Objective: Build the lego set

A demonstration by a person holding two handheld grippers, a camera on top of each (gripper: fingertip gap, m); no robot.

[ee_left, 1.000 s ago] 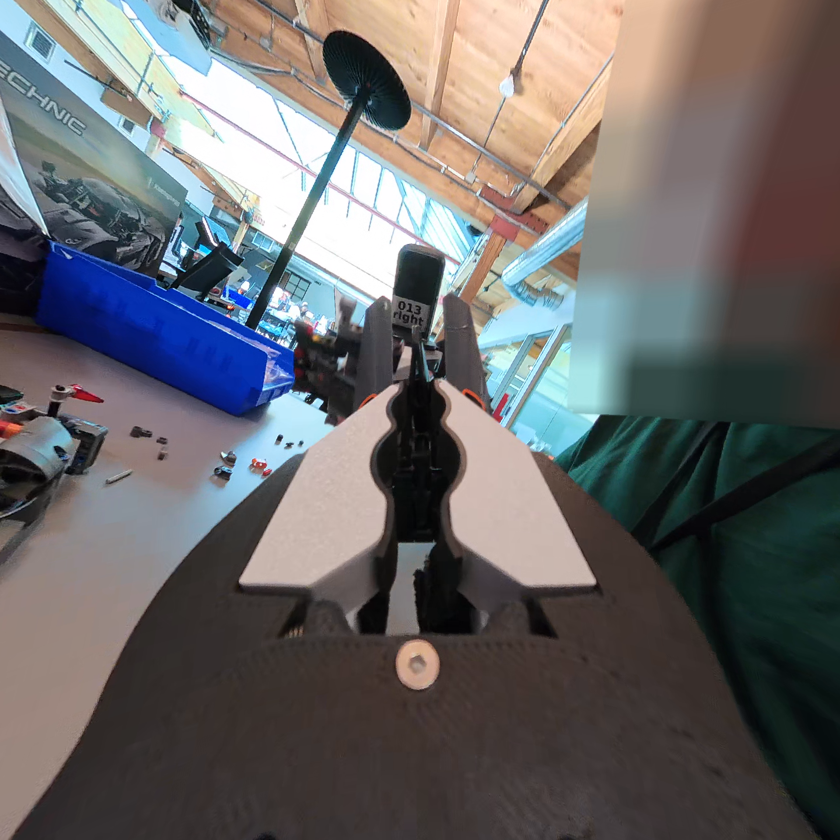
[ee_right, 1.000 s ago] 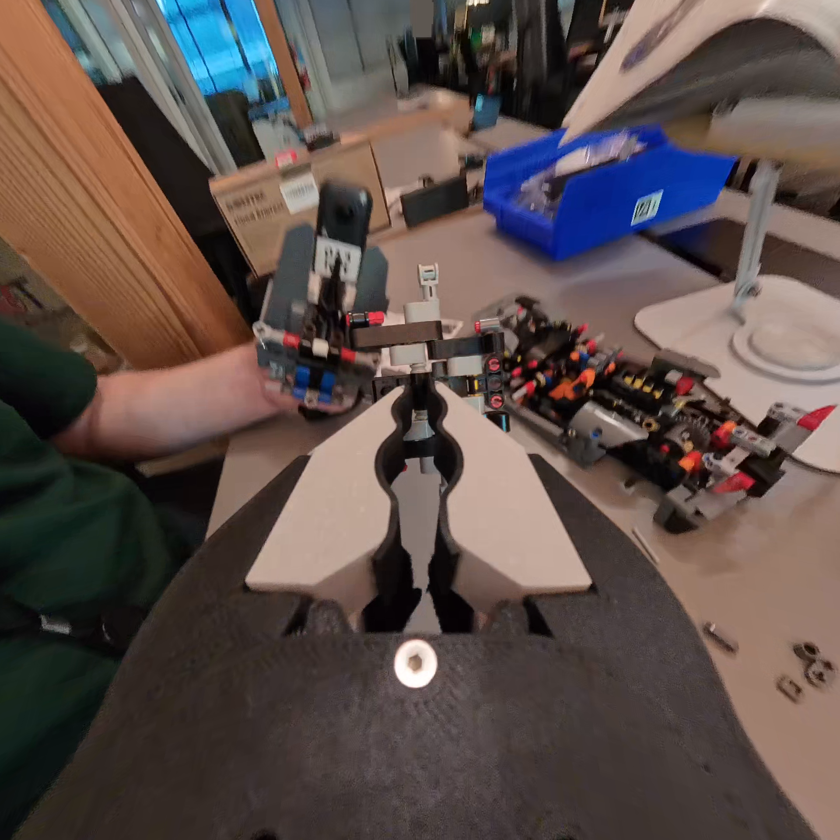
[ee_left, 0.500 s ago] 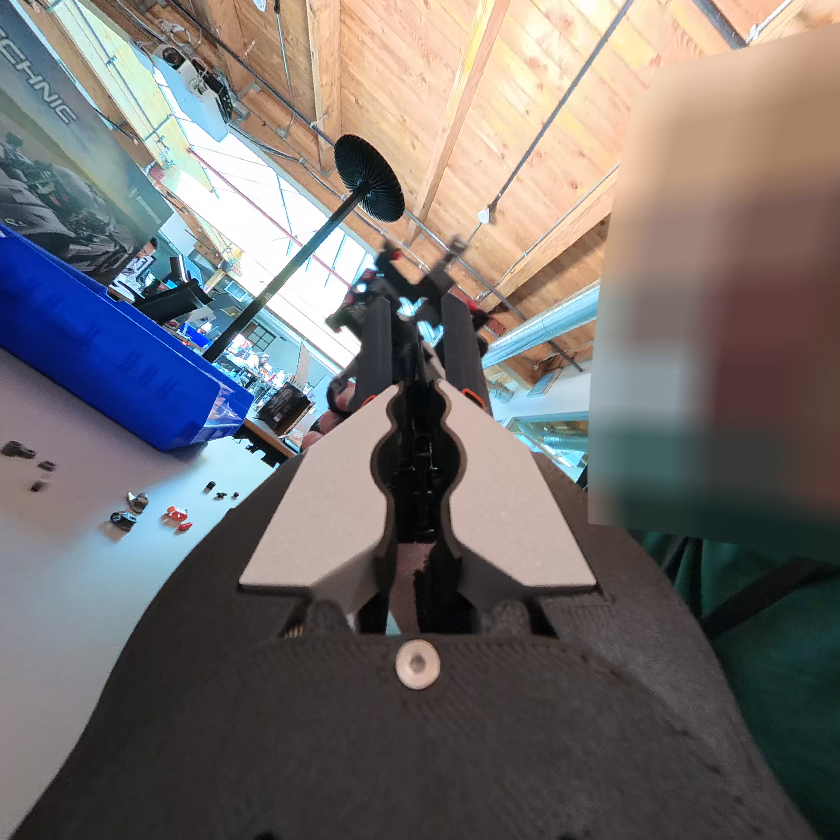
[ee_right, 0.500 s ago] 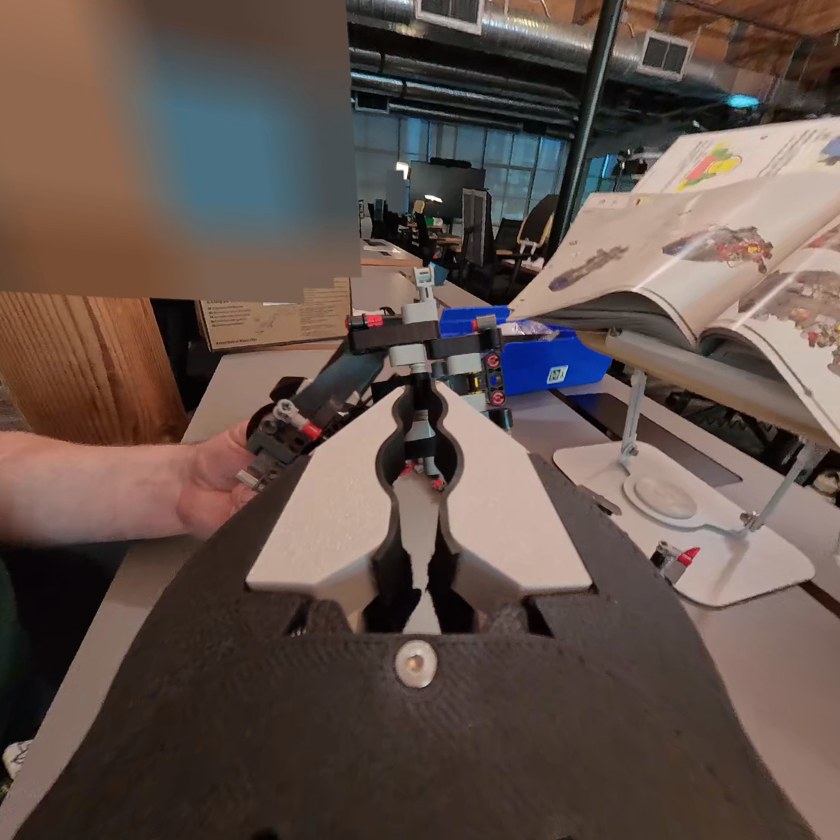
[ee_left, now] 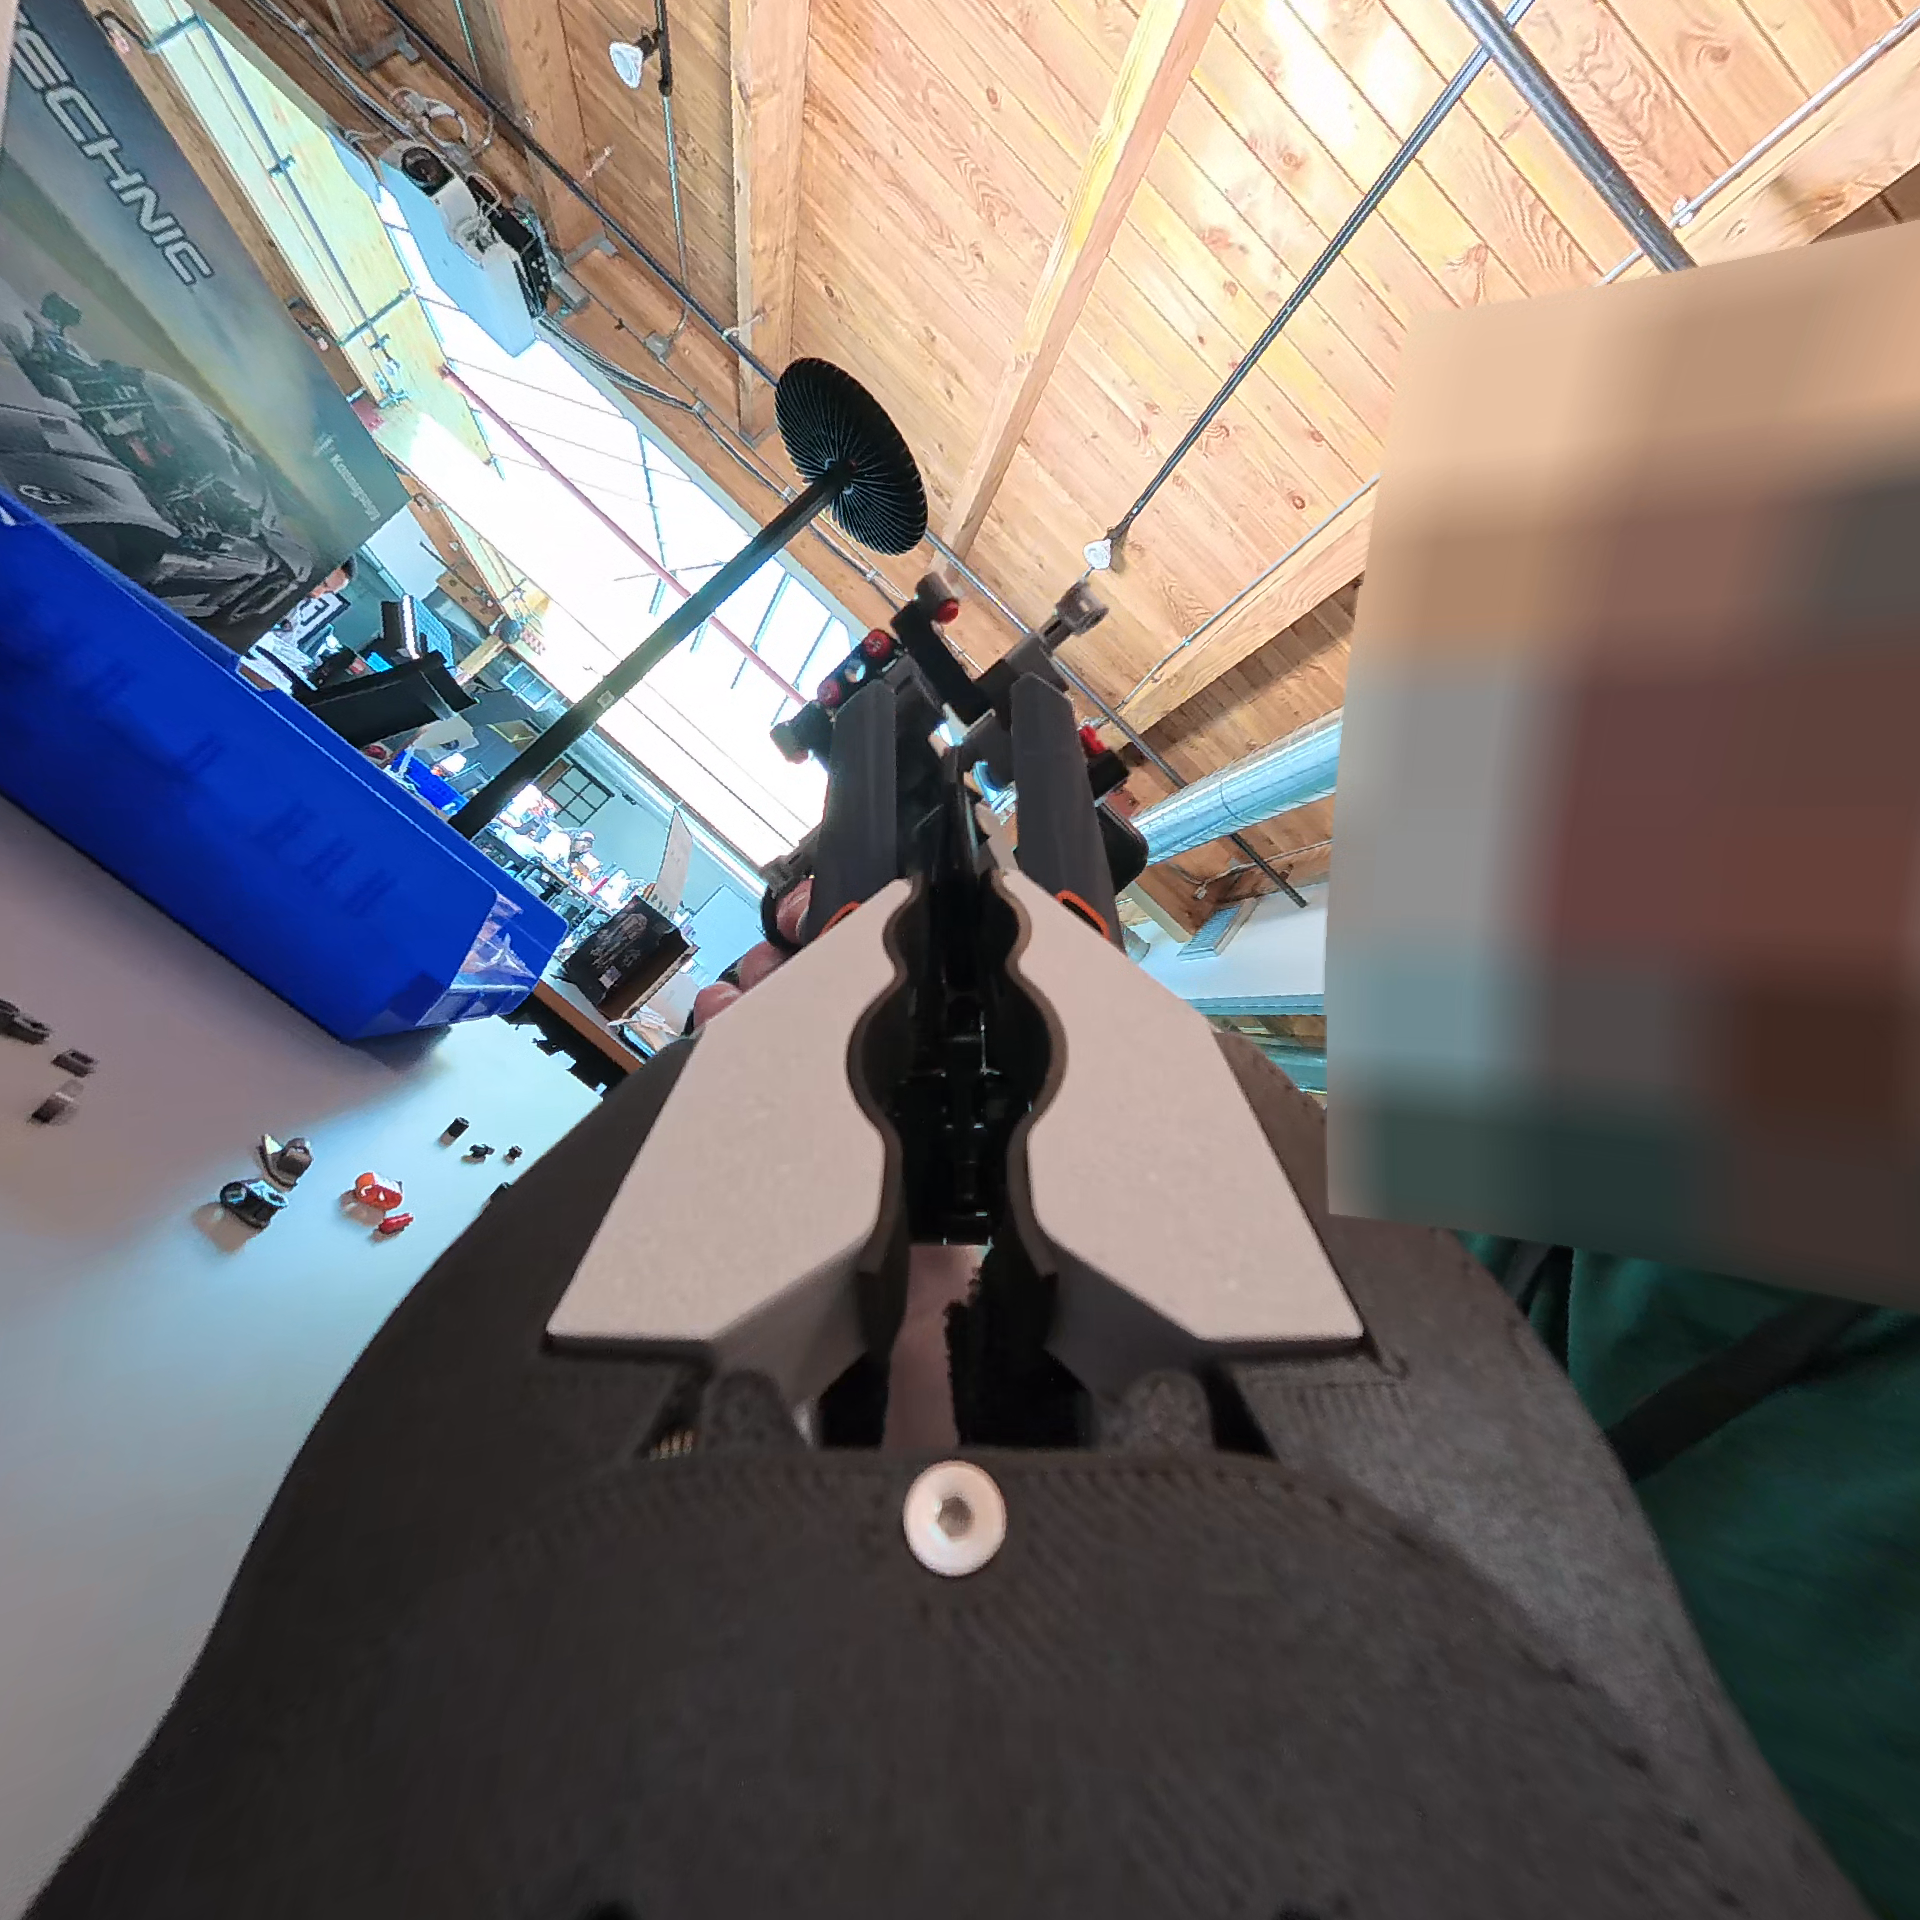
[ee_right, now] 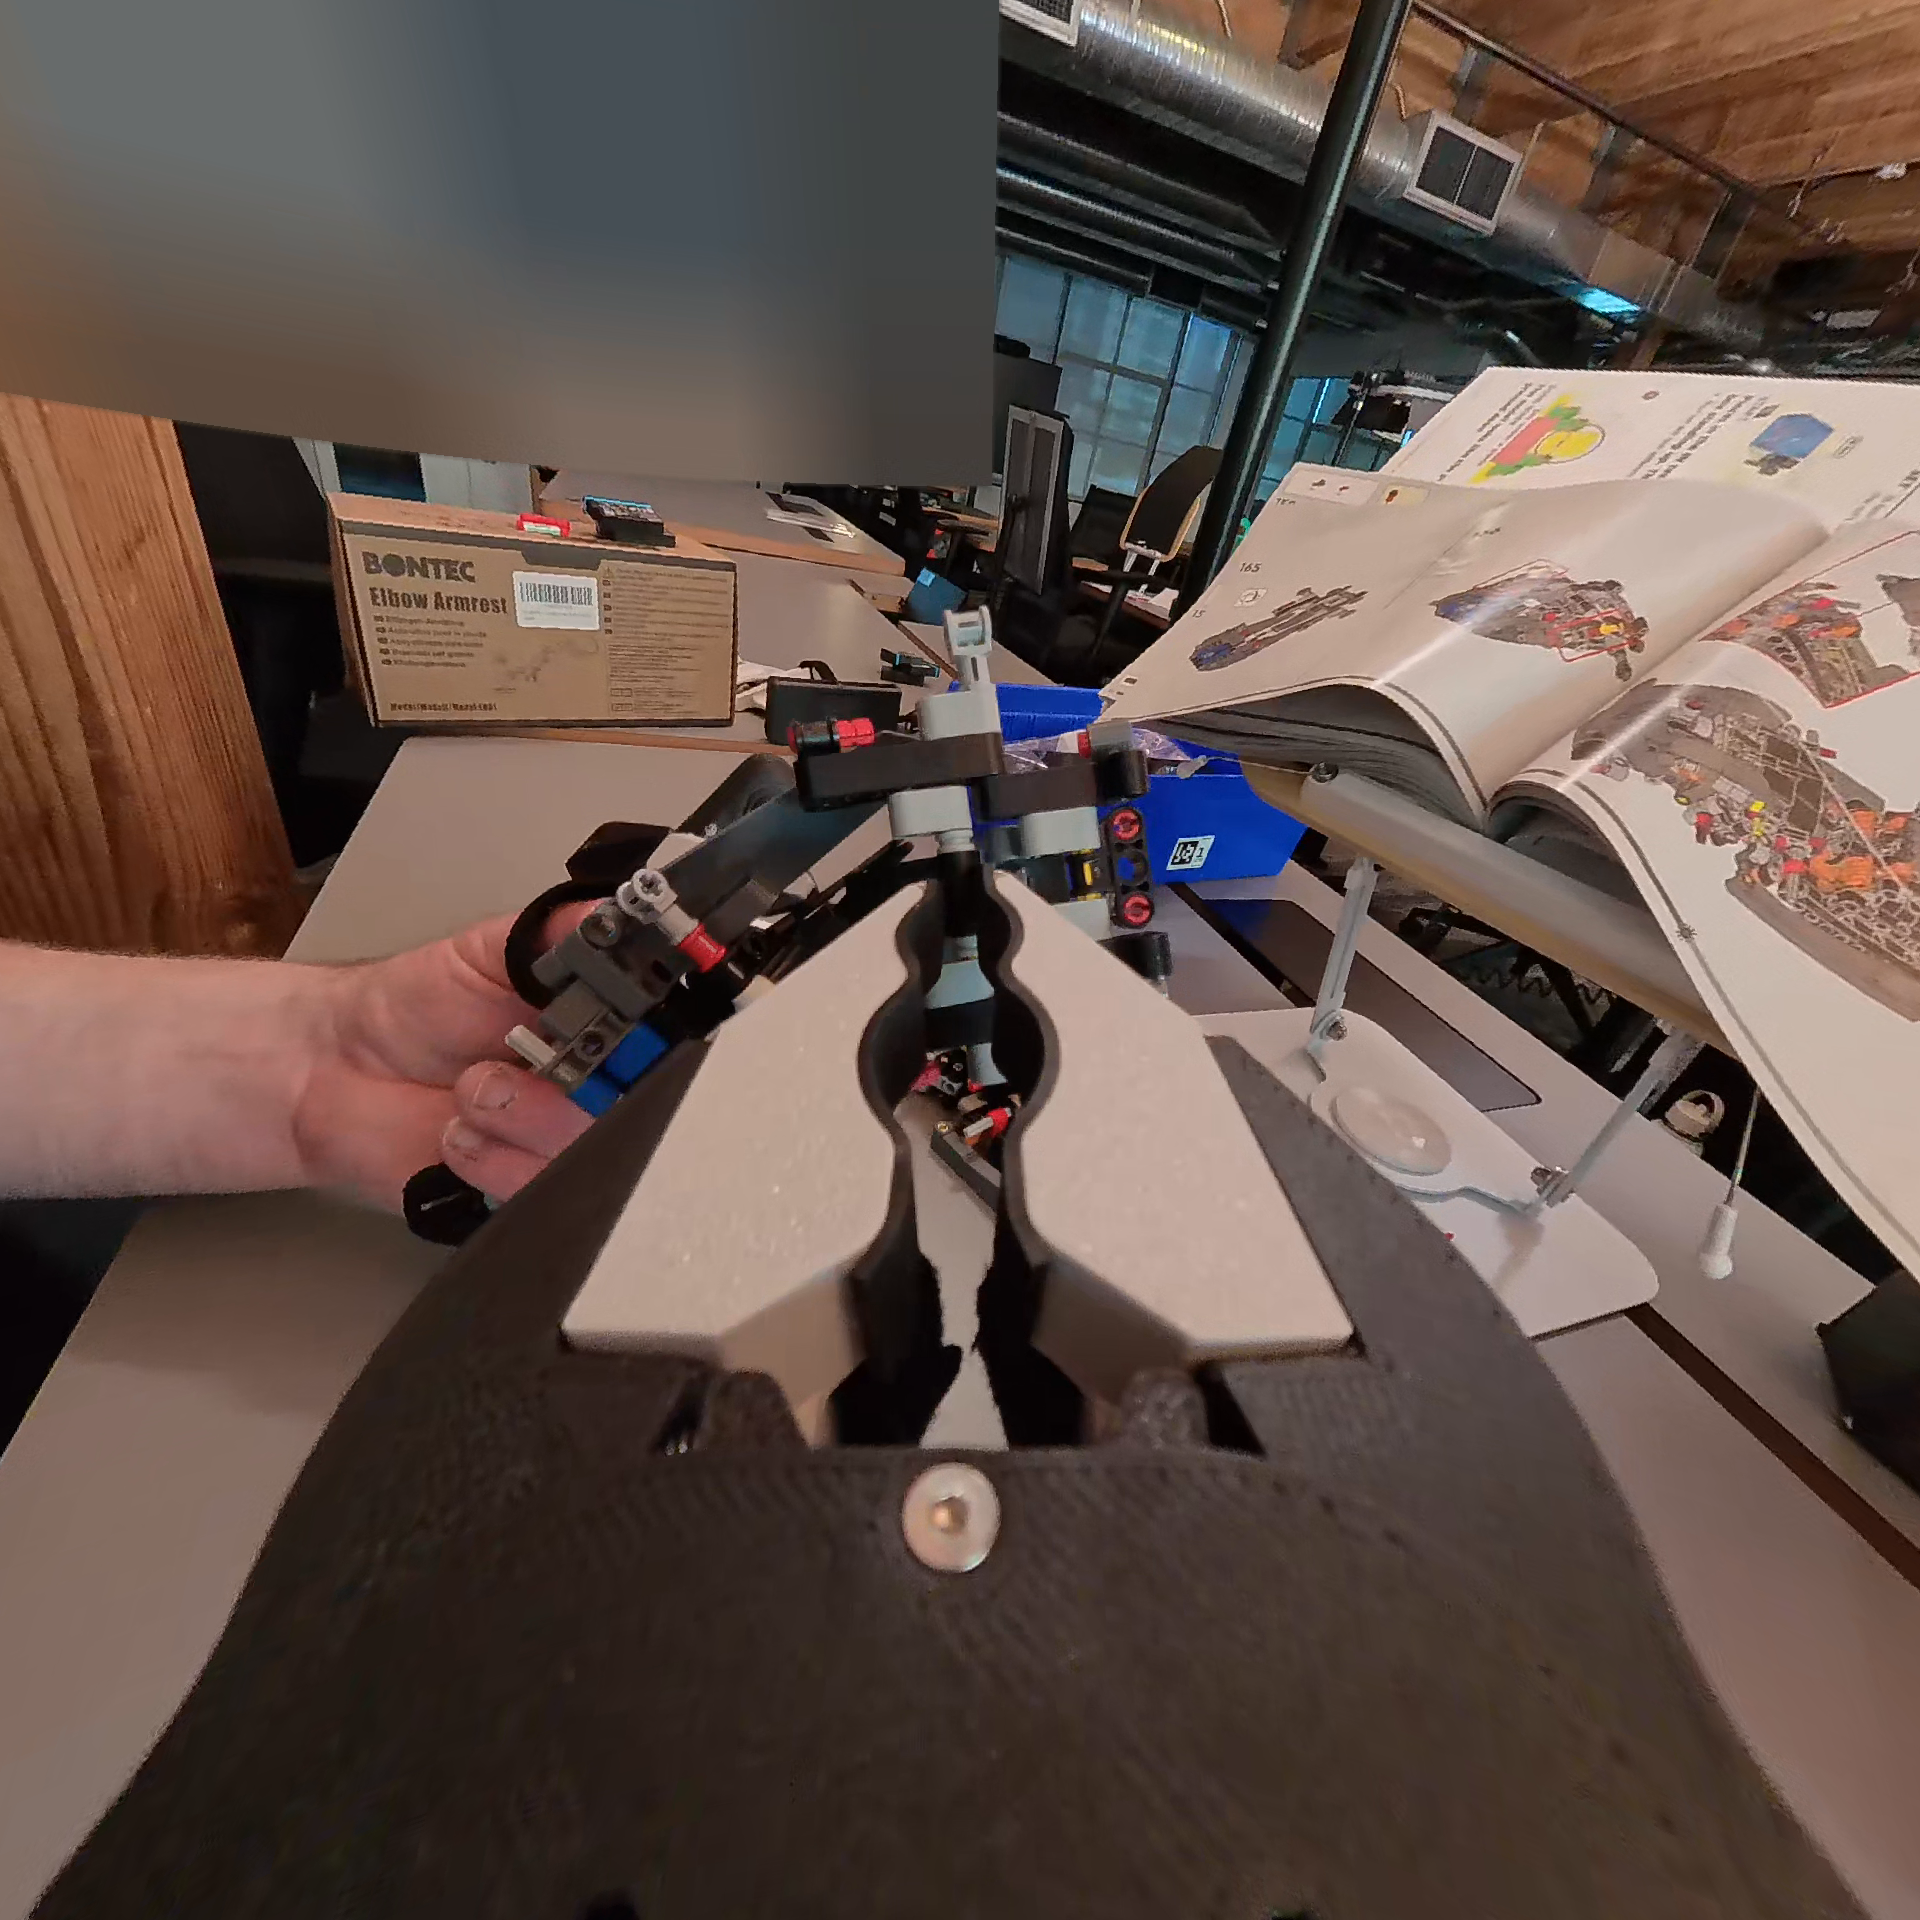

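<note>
Gripping two lego subassemblies (ee_right: 966,769), two grippers (ee_right: 961,935)

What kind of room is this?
Probably a big shared workshop or office. It has a high wooden ceiling with bare pipes, long desks with chairs behind, and a Lego manual propped open on a stand.

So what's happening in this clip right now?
A person is building a lego model with two handheld grippers, both raised off the table. The right gripper is shut on a grey-and-black lego subassembly. The left gripper is shut on another lego chunk, seen in the right wrist view beside the person's hand. An open instruction book sits on a stand to the right; loose pieces lie on the table.
</note>
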